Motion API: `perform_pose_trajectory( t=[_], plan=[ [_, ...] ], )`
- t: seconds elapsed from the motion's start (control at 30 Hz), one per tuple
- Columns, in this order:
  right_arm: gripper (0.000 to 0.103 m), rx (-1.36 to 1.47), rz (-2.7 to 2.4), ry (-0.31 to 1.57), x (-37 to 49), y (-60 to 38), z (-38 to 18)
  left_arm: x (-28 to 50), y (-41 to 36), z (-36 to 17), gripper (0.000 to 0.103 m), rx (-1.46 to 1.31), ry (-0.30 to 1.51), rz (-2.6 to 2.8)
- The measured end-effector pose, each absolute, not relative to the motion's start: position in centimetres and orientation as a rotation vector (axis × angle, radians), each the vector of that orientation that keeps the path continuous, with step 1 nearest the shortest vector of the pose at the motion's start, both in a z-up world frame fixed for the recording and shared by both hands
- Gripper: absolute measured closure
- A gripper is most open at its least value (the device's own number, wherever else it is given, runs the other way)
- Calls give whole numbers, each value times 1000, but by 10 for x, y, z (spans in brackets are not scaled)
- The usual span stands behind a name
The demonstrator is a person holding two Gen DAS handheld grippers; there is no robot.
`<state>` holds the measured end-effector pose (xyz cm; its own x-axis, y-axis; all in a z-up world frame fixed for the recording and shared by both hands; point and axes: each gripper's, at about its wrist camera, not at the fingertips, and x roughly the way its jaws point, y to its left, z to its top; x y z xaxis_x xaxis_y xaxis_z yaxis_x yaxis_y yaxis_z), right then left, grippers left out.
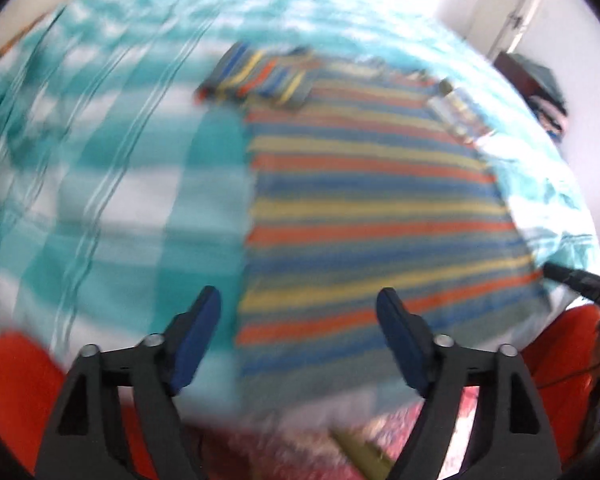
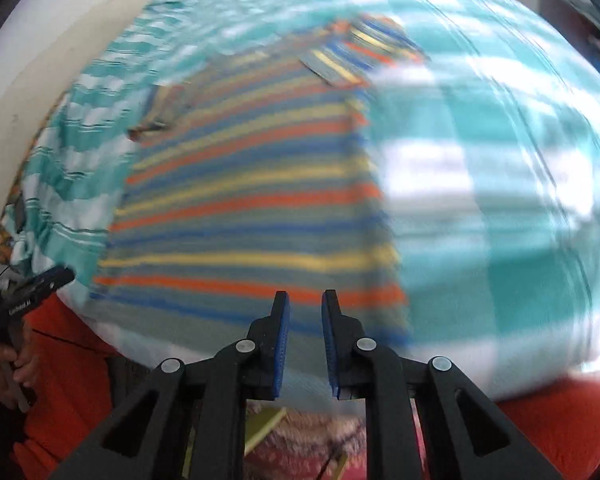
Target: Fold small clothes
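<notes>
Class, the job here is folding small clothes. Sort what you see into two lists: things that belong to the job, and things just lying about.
Belongs to the job:
striped shirt, lying flat
left tongs, open, holding nothing
right tongs, narrowly open, holding nothing

Just lying about:
teal checked bedsheet under the shirt
clothes pile at the far right

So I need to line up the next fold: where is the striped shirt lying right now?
The striped shirt lies flat on the teal checked bedspread, ahead of both tongs: right of centre in the left wrist view, left of centre in the right wrist view.
</notes>
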<state>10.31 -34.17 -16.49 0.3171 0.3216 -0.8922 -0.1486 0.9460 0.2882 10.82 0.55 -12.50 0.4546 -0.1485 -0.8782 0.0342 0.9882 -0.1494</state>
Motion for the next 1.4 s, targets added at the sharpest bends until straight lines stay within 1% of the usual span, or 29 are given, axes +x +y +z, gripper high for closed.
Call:
perform_pose_trajectory(
  t=[0.07,0.17,0.23,0.27,0.3,0.33,0.4,0.47,0.53,0.6,0.67,0.7,0.73,0.8,0.93,1.07,1.1,1.13,1.17,1.2,1.23,1.33,1.4],
  plan=[
    [80,144,335,1204,111,-325,-175,122,-20,-134,18,-68,1083,-142],
    [79,47,299,1332,110,-312,-221,122,-37,-176,18,52,1182,-141],
    [79,66,298,1289,95,-320,-227,107,-40,-211,17,147,1303,-110],
    [79,69,296,1285,88,-324,-225,97,-37,-216,16,146,1295,-110],
    [79,76,295,1290,85,-326,-224,87,-33,-210,16,139,1251,-122],
    [79,86,294,1297,82,-329,-223,82,-32,-205,14,155,1259,-128],
    [79,97,298,1345,79,-334,-219,81,-29,-191,15,159,1277,-119],
    [78,91,313,1389,78,-339,-211,80,-23,-173,15,108,1227,-115],
    [69,67,355,1406,81,-340,-195,86,-18,-149,13,49,1147,-119],
    [63,-7,386,1357,98,-341,-167,97,-16,-135,7,20,1074,-101],
    [57,-128,388,1272,125,-341,-139,116,-21,-139,7,9,1032,-84],
    [51,-191,382,1221,142,-340,-127,123,-23,-143,7,13,1035,-69],
    [49,-248,377,1170,159,-338,-119,134,-25,-152,7,17,1058,-51],
    [49,-346,377,1082,200,-328,-113,138,-32,-164,7,13,1100,-49],
    [49,-408,404,1060,273,-298,-146,121,-38,-183,7,49,1148,-53],
    [50,-417,393,1062,323,-271,-204,110,-31,-194,7,90,1200,-15],
    [52,-421,382,1060,331,-269,-214,110,-28,-197,7,87,1209,-5],
    [69,-430,366,1062,339,-264,-224,111,-25,-198,7,80,1220,9],
    [83,-422,354,1071,346,-271,-231,113,-20,-199,7,70,1232,24],
    [101,-375,345,1078,353,-283,-231,114,-18,-198,7,59,1237,35],
    [101,-304,336,1069,357,-299,-225,115,-14,-197,7,44,1235,44],
    [101,-21,219,986,363,-391,-190,116,-9,-194,7,3,1228,50],
    [101,181,115,956,359,-469,-178,115,-10,-194,7,-4,1233,50]
  ],
)
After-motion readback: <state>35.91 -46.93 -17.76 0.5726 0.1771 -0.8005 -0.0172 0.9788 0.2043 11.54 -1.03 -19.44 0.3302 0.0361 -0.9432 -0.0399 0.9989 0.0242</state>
